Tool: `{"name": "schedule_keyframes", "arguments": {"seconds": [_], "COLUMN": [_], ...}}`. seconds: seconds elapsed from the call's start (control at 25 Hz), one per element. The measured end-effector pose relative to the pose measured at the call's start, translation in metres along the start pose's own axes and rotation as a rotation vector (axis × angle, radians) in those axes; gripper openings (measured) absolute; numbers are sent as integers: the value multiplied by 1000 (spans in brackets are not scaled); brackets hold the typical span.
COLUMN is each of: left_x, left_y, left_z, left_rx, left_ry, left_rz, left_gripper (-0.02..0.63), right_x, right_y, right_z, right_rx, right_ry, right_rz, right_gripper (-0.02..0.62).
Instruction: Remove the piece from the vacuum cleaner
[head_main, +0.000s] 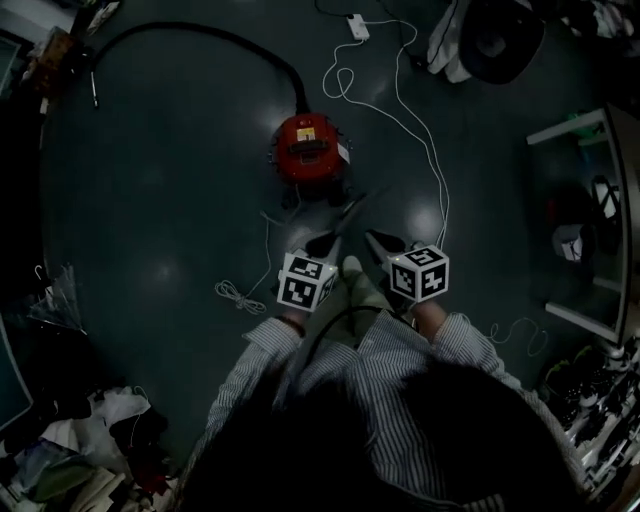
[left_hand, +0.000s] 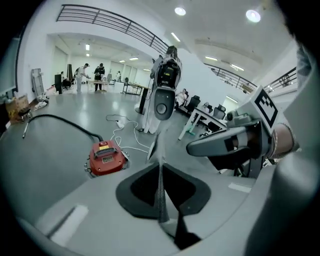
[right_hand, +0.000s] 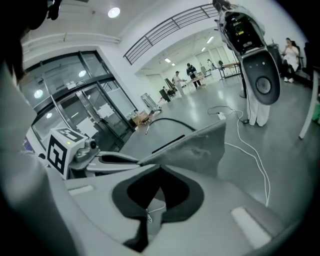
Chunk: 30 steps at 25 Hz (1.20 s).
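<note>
The red vacuum cleaner (head_main: 308, 148) (left_hand: 106, 157) sits on the dark floor, its black hose (head_main: 200, 35) curving off to the far left. In front of me a thin grey sheet-like piece (head_main: 352, 212) (right_hand: 200, 147) is held up off the floor, apart from the vacuum. My left gripper (head_main: 325, 243) (left_hand: 162, 215) is shut on its edge, which shows edge-on (left_hand: 161, 190). My right gripper (head_main: 385, 242) (right_hand: 150, 220) is shut on the piece's near edge, a loose thread hanging between the jaws. Each gripper shows in the other's view (left_hand: 192, 147) (right_hand: 127, 160).
A white cable (head_main: 420, 130) loops across the floor from a power strip (head_main: 358, 27). A black chair (head_main: 500, 35) stands far right, a metal shelf (head_main: 600, 220) at the right, clutter (head_main: 80, 440) at lower left. A white machine on a stand (left_hand: 165, 90) rises beyond the vacuum; people (left_hand: 90, 75) work far off.
</note>
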<state>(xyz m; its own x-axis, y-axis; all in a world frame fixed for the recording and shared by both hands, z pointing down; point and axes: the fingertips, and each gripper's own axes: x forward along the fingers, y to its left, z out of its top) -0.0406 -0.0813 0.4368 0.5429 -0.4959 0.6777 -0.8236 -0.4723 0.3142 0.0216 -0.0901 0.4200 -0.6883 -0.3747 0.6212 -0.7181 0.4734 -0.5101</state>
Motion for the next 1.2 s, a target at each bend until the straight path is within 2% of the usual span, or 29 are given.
{"name": "schedule_keyframes", "arguments": {"seconds": [0.12,0.44,0.76,1.2], "left_x": [-27,-61,-64,-57], "left_y": [-5,-9,-1,-11], "left_z": [32,82,94,93], "left_rx": [-43,-57,-87,-102], "left_ry": [-62,-176,-196,-192], "left_rz": [5,12,12,-23], "left_gripper": [28,28,28,28], "right_x": [-23,-42,-44,-43], "right_y": [21,54,51,54], "right_z": [28,83,105,97], "right_rx": [-34,-113,-146,-184], "right_ry": [-56,-174,-199,-169], "right_rz": [33,97,103,109], "right_gripper": [2,2,2,0]}}
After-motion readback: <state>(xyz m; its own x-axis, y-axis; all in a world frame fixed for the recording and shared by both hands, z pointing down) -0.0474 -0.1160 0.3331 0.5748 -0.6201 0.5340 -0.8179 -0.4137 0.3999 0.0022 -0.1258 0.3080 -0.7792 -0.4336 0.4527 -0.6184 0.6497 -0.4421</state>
